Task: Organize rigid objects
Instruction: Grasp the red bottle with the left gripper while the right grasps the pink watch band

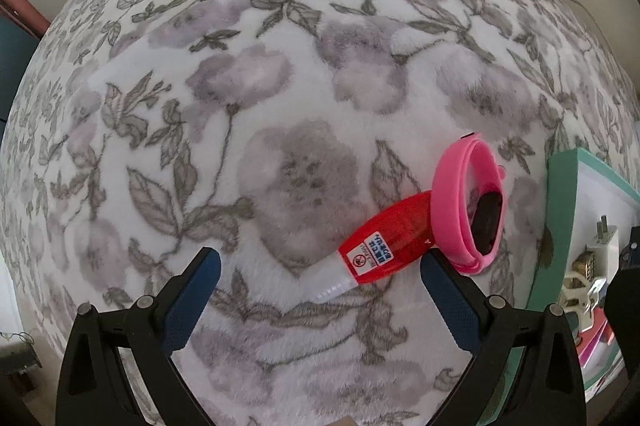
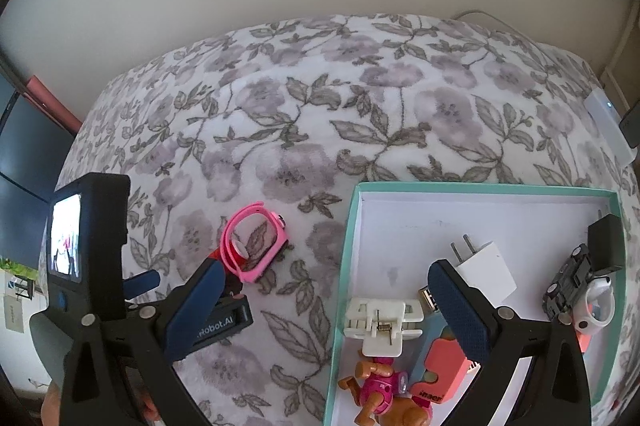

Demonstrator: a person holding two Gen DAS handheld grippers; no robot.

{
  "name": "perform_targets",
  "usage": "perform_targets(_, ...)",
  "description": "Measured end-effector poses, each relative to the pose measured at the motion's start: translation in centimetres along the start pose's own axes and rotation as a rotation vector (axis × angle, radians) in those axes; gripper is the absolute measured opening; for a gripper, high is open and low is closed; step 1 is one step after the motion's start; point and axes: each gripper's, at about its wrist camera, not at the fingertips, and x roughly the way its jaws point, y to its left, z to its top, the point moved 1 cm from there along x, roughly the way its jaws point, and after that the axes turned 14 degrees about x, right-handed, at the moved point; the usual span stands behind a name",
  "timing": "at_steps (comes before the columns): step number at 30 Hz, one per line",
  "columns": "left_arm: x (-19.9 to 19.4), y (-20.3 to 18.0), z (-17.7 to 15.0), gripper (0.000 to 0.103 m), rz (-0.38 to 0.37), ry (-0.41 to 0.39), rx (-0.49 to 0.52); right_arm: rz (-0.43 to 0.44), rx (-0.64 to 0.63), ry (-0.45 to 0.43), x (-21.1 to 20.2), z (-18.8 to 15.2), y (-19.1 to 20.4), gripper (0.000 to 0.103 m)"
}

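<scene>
A red tube (image 1: 376, 246) with a clear tip lies on the floral blanket (image 1: 280, 85). It sits between the fingers of my open left gripper (image 1: 320, 258), closer to the right finger, and nothing grips it. A pink watch band (image 1: 468, 201) leans against the tube's far end. In the right wrist view the pink watch band (image 2: 252, 246) lies left of the teal box (image 2: 348, 250). My right gripper (image 2: 326, 266) is open and empty, straddling the box's left wall. Its left finger hides most of the red tube.
The box holds a white charger plug (image 2: 486, 266), a white clip (image 2: 382, 322), a pink toy dog (image 2: 384, 386), a coral block (image 2: 444, 366), a black toy car (image 2: 568, 286) and a black adapter (image 2: 606, 242). A white device (image 2: 608, 129) lies at the blanket's right edge.
</scene>
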Motion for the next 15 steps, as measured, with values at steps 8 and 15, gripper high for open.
perform_targets(8, -0.7, 2.2, -0.1, 0.090, 0.010, -0.026, -0.065, -0.002, -0.001, 0.001, 0.3, 0.0, 0.0, 0.103)
perform_targets(15, -0.7, 2.9, -0.3, 0.066, -0.013, -0.031, -0.095, -0.003, -0.005, 0.000, 0.5, -0.1, 0.2, 0.103)
